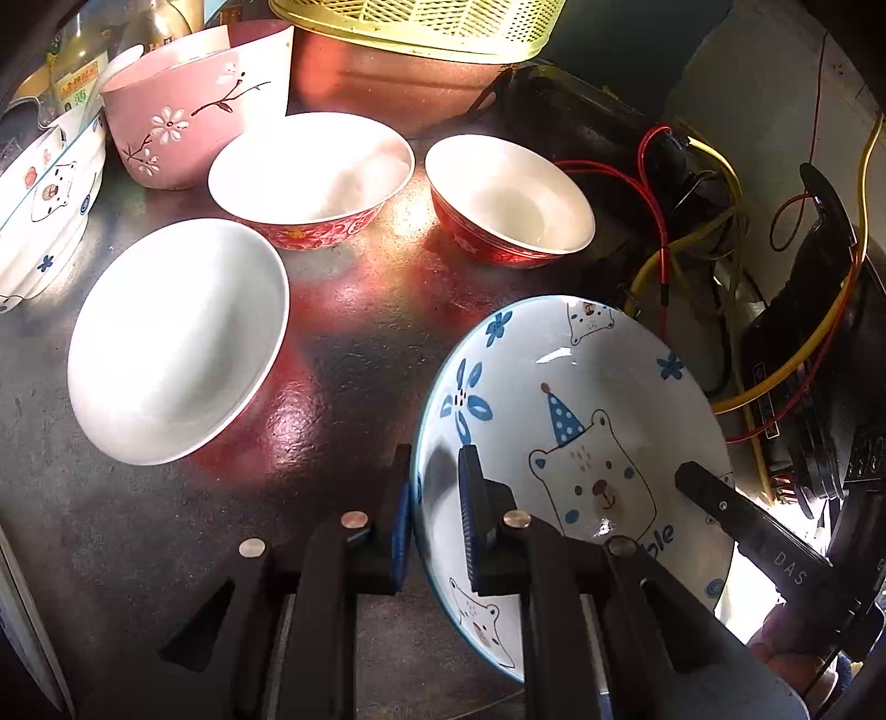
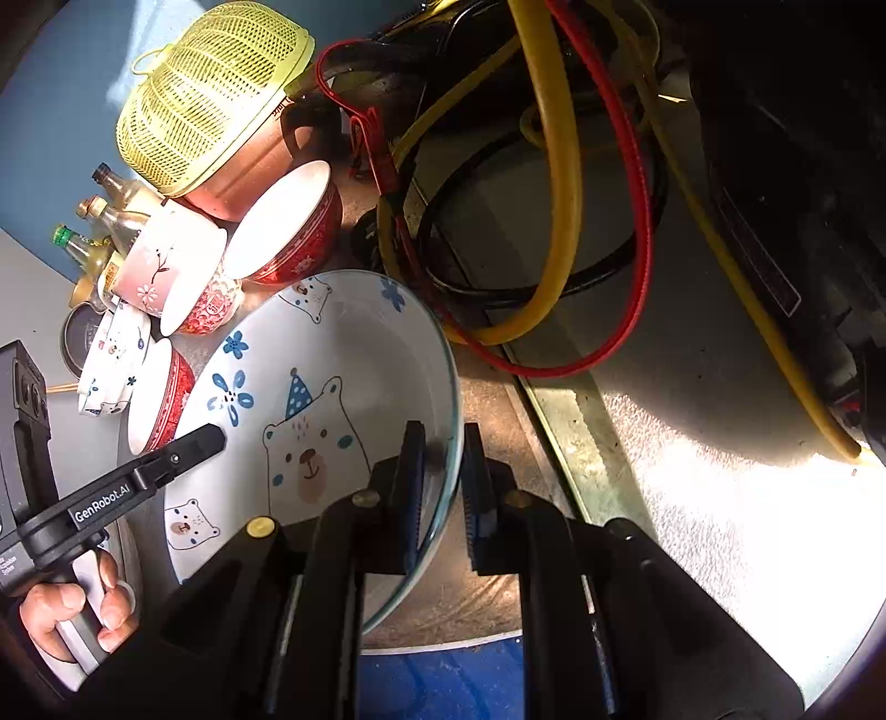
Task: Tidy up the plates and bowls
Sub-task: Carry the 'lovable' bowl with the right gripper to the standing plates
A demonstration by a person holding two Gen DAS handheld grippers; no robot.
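Observation:
A pale blue bear-print plate [image 1: 581, 421] is held tilted above the dark table between both grippers. My left gripper [image 1: 434, 526] straddles its left rim, one finger inside and one outside. My right gripper [image 2: 446, 482] straddles the opposite rim [image 2: 451, 421] the same way. The plate also shows in the right wrist view [image 2: 326, 387]. On the table stand a white-lined bowl [image 1: 177, 338], two red bowls [image 1: 313, 177] [image 1: 509, 199], a pink flower bowl [image 1: 188, 105] and a bear-print bowl [image 1: 50, 205].
A yellow mesh basket [image 1: 421, 22] lies at the back. Red and yellow cables [image 2: 559, 221] and a black appliance [image 1: 803, 343] crowd the right side. Bottles [image 2: 105, 221] stand far left in the right wrist view. The table edge [image 2: 554, 421] runs beside the plate.

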